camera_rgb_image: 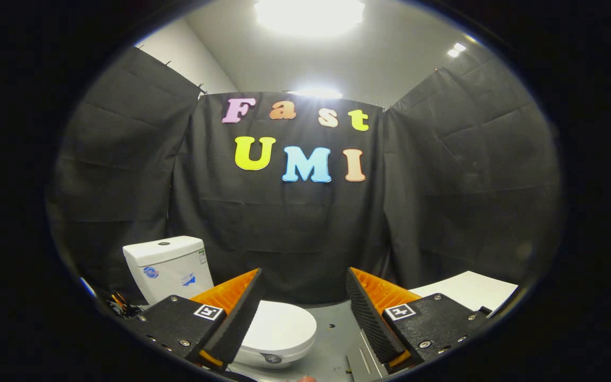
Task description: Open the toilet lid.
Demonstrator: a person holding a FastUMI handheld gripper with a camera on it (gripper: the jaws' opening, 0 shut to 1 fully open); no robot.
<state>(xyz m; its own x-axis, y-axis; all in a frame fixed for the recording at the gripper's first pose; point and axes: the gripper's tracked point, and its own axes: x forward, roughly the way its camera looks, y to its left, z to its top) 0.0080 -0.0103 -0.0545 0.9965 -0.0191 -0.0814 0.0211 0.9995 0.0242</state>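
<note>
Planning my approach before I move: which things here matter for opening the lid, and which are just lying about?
For the job:
toilet lid, closed
gripper, fingers open, lid partly between them
cistern behind

Lying about:
white board beyond the right finger
wires beside the cistern

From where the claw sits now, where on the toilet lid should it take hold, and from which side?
Grip the toilet lid at its rounded front lip, farthest from the tank, coming from the front. The lid lies shut and flat, so it should pivot up from there. The open claw hovers short of it, holding nothing.
</note>
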